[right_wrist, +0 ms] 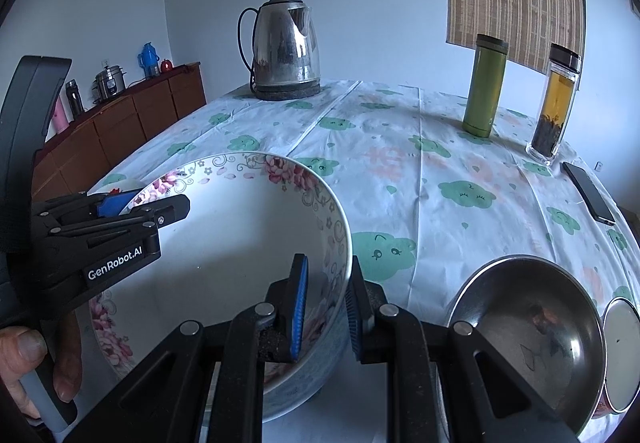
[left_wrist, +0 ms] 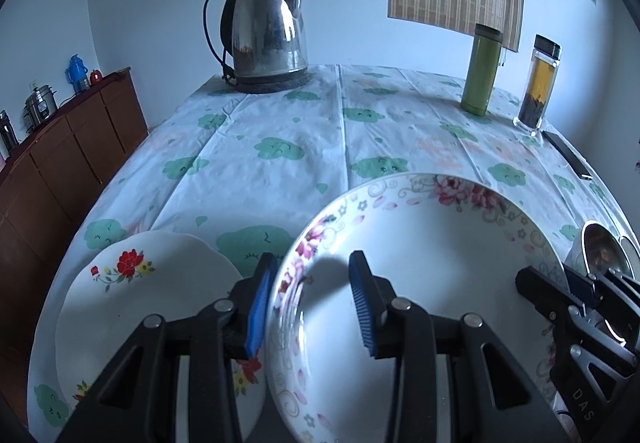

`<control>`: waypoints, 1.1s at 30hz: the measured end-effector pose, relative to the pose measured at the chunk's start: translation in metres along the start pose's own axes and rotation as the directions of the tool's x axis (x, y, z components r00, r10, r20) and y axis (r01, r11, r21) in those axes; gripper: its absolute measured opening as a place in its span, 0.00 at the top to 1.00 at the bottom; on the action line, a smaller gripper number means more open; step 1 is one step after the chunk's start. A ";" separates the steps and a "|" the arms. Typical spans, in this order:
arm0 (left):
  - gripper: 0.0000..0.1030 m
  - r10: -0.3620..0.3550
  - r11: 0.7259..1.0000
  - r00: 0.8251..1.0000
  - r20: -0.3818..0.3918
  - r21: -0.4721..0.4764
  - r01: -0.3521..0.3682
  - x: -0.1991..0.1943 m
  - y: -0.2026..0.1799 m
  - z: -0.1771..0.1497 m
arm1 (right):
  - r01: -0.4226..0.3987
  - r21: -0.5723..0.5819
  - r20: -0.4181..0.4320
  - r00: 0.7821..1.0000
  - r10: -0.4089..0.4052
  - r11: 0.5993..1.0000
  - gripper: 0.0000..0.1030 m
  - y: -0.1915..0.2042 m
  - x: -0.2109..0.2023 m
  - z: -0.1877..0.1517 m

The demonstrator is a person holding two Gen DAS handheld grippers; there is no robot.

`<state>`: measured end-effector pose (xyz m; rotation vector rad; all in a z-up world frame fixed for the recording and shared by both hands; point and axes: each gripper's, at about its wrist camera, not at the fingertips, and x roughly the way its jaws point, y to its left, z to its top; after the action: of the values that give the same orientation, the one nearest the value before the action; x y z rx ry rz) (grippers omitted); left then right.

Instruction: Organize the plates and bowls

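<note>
Steel bowl (right_wrist: 528, 327) only in right view — left gripper (left_wrist: 312, 307) and right gripper (right_wrist: 326, 307) both clamped on floral bowl (left_wrist: 432, 243) rim.

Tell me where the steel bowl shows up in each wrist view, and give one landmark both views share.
Left wrist view: the steel bowl sits at the far right edge, partly hidden behind the right gripper.
Right wrist view: it fills the lower right, on the tablecloth.
Shared landmark: the kettle at the table's far side.
</note>
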<state>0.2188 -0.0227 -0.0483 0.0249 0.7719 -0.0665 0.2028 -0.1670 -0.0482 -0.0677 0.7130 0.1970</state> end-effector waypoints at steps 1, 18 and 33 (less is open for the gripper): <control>0.65 0.001 1.000 1.000 -0.002 0.001 -0.001 0.000 0.000 0.000 | 0.000 -0.001 -0.003 1.000 0.000 1.000 0.81 0.000 0.000 0.000; 0.65 0.004 0.999 1.000 -0.028 0.040 -0.003 0.008 -0.008 -0.004 | 0.042 -0.027 -0.018 0.999 -0.043 0.999 0.81 0.002 0.006 -0.004; 0.82 -0.041 0.995 0.998 -0.037 0.093 0.045 0.004 -0.025 -0.007 | 0.066 -0.068 -0.020 0.998 -0.067 0.995 0.81 0.007 0.007 -0.006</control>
<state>0.2147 -0.0472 -0.0564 0.0984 0.8041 -0.1434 0.2032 -0.1599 -0.0572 -0.1582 0.7250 0.1570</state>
